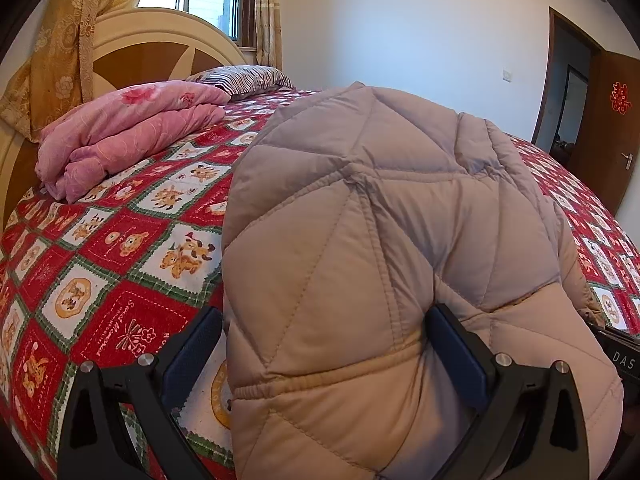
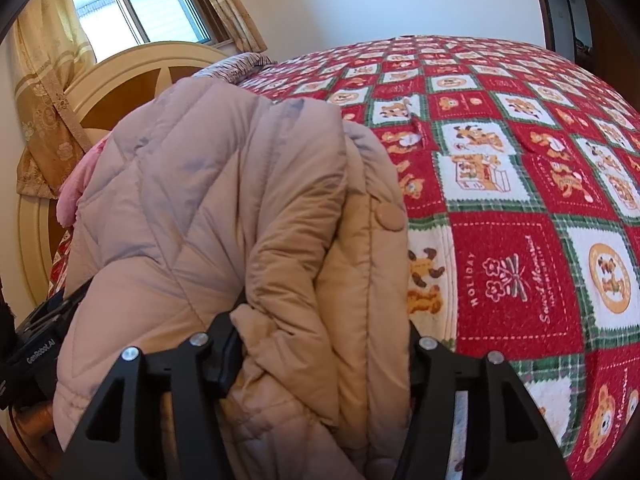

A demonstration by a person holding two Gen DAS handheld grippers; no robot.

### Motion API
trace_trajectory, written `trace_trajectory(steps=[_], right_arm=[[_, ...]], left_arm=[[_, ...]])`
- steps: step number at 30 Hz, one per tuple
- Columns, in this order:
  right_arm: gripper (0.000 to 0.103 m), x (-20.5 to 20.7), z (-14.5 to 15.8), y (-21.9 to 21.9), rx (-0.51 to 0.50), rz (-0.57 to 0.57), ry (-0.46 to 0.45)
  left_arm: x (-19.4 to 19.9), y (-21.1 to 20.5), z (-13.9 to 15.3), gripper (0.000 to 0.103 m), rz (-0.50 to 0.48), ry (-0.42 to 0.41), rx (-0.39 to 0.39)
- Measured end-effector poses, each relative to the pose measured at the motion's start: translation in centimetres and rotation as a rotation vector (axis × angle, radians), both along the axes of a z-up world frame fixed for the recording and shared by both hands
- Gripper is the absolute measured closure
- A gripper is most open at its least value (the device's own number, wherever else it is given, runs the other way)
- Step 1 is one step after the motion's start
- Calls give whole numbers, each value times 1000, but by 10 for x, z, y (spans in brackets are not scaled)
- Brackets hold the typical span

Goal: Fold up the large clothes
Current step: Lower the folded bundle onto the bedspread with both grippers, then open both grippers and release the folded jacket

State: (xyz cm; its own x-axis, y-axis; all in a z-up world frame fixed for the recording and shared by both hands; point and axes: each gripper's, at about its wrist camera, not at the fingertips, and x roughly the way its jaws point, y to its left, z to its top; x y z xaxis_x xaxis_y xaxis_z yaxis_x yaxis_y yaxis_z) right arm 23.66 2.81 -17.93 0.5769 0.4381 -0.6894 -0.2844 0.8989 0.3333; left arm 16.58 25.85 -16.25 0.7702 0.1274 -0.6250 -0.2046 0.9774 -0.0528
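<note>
Both claws stand wide around the quilted coat, which hides much of the bedspread.

I read "HOLIDAY" and a script "Sweet Moments" stitched in white on a red square of the bedspread. The same script shows on a red square in my left view. "GenRobot.AI" runs along the black device at left, "DAS" on the black device at right. A red paper character hangs on the door.
</note>
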Motion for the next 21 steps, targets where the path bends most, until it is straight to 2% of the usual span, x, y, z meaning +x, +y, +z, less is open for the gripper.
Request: trace_trajectory(steps=[6,12,17,21], right_arm=[[43,0,-1,1,-12,-6,-7],[42,-3,0,3,-31,-9,-12],[35,3,3,6,-73,0,13],[33,6,8,7,-98,-4,17]], left_arm=[[-1,1,0,1,0,-2,-4],[-1,6,-2,1,-2,-9,-42],[0,4,2,1,10,4,-28],[0,4,7,1,12,37,-39]])
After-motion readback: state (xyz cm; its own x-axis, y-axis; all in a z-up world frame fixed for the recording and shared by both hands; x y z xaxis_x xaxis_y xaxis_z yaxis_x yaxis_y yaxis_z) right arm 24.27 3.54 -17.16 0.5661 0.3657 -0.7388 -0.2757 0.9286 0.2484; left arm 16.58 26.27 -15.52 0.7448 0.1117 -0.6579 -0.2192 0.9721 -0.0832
